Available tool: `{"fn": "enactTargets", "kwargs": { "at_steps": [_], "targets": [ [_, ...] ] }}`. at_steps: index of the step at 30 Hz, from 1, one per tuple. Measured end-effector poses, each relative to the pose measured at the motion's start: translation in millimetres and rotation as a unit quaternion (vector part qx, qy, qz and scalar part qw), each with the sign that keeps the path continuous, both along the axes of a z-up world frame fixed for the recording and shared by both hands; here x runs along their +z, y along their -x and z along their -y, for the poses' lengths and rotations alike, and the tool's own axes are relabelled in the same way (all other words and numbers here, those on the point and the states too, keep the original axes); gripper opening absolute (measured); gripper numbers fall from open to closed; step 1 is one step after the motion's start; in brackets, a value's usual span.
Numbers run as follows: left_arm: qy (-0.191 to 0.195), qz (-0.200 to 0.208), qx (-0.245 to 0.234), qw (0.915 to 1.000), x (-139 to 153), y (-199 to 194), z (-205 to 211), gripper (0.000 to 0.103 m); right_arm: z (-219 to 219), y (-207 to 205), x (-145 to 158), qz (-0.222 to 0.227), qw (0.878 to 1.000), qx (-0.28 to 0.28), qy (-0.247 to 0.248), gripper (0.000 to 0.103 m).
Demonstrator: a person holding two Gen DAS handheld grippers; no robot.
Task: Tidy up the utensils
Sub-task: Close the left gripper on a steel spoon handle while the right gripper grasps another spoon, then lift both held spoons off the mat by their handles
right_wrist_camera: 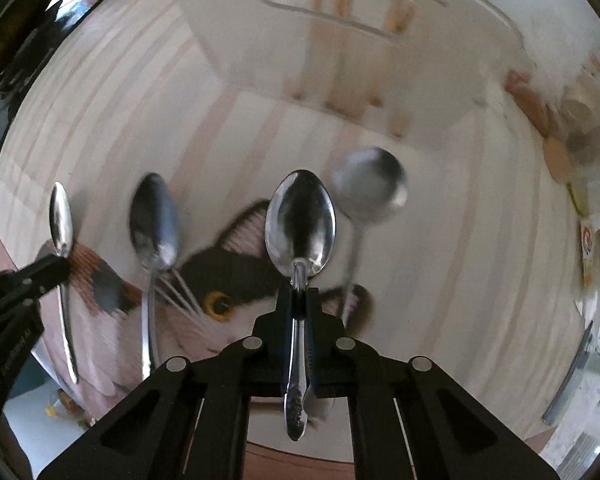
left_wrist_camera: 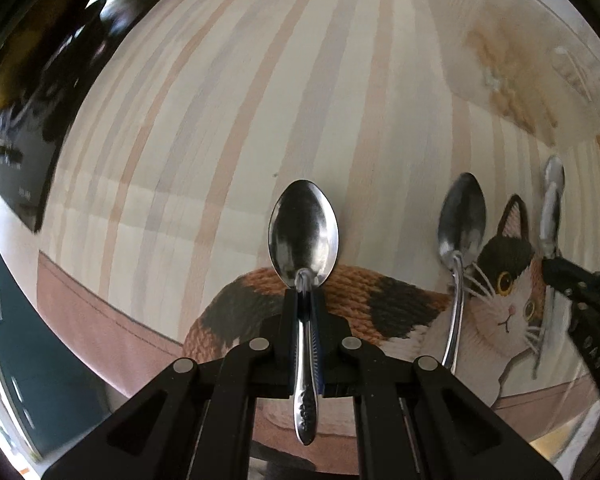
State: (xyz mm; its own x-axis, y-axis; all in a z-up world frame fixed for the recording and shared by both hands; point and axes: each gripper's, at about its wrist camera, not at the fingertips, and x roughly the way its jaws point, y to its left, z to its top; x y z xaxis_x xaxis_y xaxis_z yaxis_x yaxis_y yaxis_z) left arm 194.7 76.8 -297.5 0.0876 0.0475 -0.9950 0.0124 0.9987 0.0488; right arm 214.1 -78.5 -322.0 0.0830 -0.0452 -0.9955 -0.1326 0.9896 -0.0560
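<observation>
Gripping a spoon (left_wrist_camera: 303, 232) by its neck at lower centre, the left gripper (left_wrist_camera: 304, 300) is pinching tight; another spoon (left_wrist_camera: 460, 220) is lying to its right on the cat mat (left_wrist_camera: 512, 304), and the other gripper is poking in at the right edge. Holding its own spoon (right_wrist_camera: 300, 224) likewise, the right gripper (right_wrist_camera: 300, 300) is clamping slim, stiff, slick steel, best taken at the neck. A round ladle (right_wrist_camera: 370, 186) and the tray (right_wrist_camera: 340, 20) above are blurring.

Left gripper (left_wrist_camera: 305, 300) and right gripper (right_wrist_camera: 299, 300): matte black, angular linkage arms with silver round pivot pins, lower frame.
</observation>
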Motion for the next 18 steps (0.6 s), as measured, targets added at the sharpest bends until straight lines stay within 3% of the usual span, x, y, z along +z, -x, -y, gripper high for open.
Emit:
{"fn": "enactTargets", "kwargs": {
  "at_steps": [9, 18],
  "targets": [
    [-0.006, 0.003, -0.038, 0.9993, 4, -11, 26, 0.004, 61, 6, -3, -0.023, 0.997, -0.079, -0.014, 0.007],
    [0.007, -0.011, -0.056, 0.9984, 0, -12, 18, 0.005, 77, 6, -7, -0.022, 0.996, -0.08, -0.016, 0.007]
  ]
}}
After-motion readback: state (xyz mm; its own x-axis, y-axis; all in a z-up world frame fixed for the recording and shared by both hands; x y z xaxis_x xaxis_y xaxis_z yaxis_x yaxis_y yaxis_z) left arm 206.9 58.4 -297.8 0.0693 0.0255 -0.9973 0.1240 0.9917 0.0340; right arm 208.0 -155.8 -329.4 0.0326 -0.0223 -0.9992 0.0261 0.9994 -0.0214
